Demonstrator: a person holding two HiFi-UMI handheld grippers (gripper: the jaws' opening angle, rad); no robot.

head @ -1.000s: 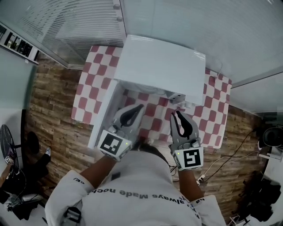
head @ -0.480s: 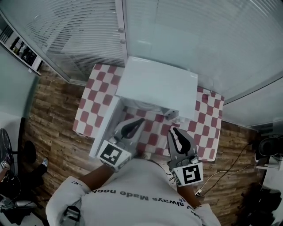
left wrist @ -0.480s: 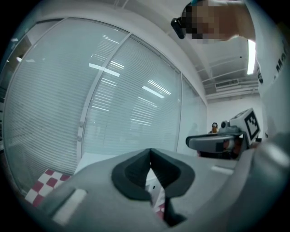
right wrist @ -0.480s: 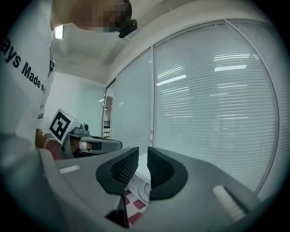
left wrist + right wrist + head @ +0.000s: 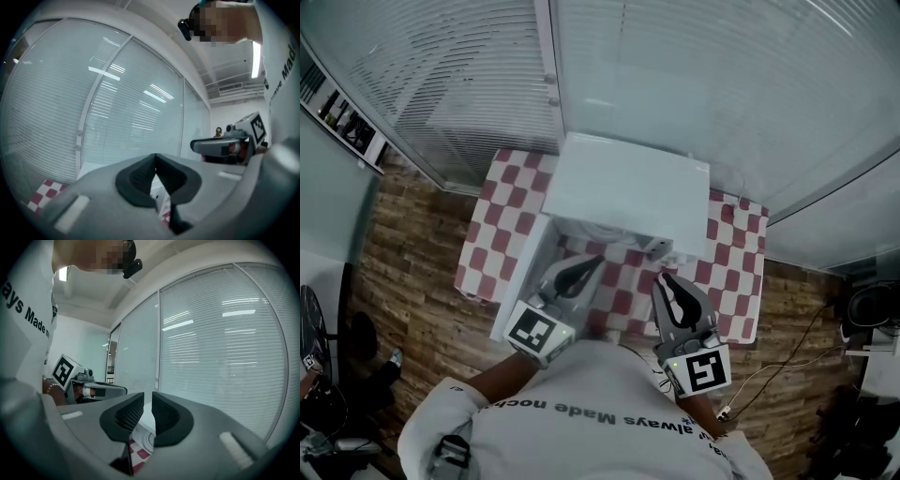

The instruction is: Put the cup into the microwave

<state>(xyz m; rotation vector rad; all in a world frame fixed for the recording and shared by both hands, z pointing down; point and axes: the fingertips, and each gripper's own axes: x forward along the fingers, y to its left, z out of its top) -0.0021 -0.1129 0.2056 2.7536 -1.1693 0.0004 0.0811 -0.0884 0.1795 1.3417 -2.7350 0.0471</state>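
A white microwave [image 5: 623, 192] stands on a red-and-white checked table [image 5: 492, 220], its door [image 5: 523, 277] swung open to the left. A small white object [image 5: 654, 247], possibly the cup, shows at the front of the microwave's opening; I cannot tell for sure. My left gripper [image 5: 598, 260] is shut and empty, held in front of the opening close to my body. My right gripper [image 5: 664, 278] is beside it, also shut and empty. In the left gripper view the left gripper [image 5: 155, 159] points up at the blinds. The right gripper [image 5: 148, 397] shows a round white rim [image 5: 149, 442] below its jaws.
A glass wall with blinds [image 5: 694, 84] rises right behind the table. Wood-pattern floor [image 5: 412, 262] surrounds it. Cables [image 5: 769, 342] and dark equipment [image 5: 867, 305] lie at the right, a fan [image 5: 311, 300] at the left.
Both grippers have drawn back from the microwave toward my body and stayed shut. The head view has lifted, so the table and microwave look smaller and farther.
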